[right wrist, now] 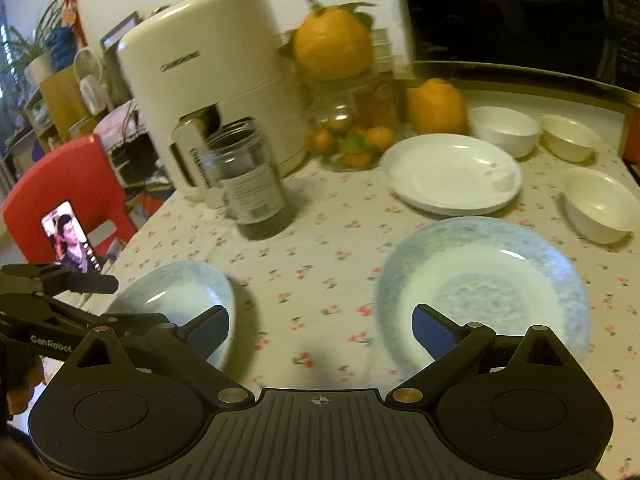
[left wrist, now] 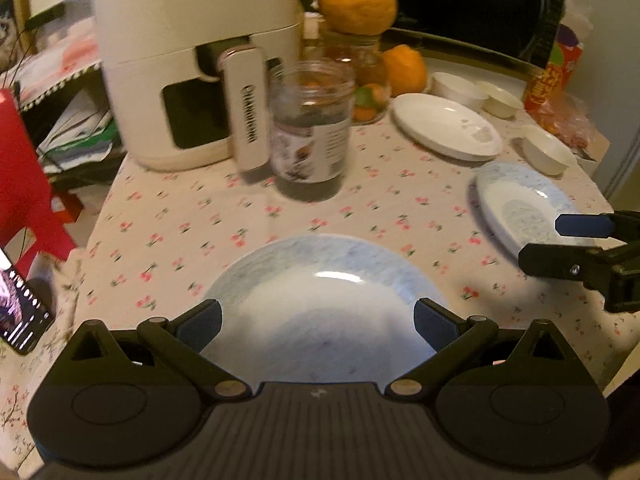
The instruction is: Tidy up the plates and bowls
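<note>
Two blue-rimmed deep plates lie on the flowered tablecloth. My left gripper (left wrist: 318, 322) is open, its jaws on either side of the near plate (left wrist: 320, 280), above its near rim. My right gripper (right wrist: 320, 328) is open and empty, over the cloth between both plates; its right finger overlaps the second blue plate (right wrist: 484, 280). That plate (left wrist: 520, 208) and the right gripper (left wrist: 568, 240) show at the right in the left wrist view. A white plate (right wrist: 452, 172) and three white bowls (right wrist: 504, 128) (right wrist: 570, 136) (right wrist: 600, 204) sit farther back.
A cream air fryer (right wrist: 212, 92) and a dark jar (right wrist: 252, 184) stand at the back left. Oranges on glass jars (right wrist: 336, 44) sit at the back middle. A red chair (right wrist: 68, 196) with a phone (right wrist: 70, 236) is off the table's left edge.
</note>
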Demonstrator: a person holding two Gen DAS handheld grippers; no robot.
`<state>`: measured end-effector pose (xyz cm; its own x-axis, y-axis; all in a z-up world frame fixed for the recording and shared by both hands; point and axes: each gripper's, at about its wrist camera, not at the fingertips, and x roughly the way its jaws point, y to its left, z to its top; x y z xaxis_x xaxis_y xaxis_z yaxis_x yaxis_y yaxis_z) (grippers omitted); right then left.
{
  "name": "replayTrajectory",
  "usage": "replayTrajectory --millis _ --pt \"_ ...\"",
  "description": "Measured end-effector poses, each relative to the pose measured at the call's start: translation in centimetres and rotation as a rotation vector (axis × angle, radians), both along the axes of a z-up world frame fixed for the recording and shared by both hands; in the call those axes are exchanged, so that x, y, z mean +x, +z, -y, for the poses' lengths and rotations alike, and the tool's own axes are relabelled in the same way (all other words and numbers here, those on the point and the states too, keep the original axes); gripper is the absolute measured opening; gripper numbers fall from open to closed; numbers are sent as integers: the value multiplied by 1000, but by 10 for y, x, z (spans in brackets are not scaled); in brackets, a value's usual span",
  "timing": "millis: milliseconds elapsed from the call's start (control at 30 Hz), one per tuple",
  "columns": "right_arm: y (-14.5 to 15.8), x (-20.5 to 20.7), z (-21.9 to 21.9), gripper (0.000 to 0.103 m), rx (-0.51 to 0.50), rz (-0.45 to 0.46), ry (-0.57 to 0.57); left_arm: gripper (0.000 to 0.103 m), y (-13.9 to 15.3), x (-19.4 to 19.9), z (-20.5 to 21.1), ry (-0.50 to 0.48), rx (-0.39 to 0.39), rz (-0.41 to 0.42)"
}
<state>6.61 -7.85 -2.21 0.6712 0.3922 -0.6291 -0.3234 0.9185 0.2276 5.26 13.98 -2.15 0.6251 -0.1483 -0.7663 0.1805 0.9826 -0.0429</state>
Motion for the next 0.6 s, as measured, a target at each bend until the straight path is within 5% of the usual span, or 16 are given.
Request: replayTrajectory --millis 600 --pt "-26 -6 -62 99 -33 -27 108 90 -18 -7 -28 -74 -27 -22"
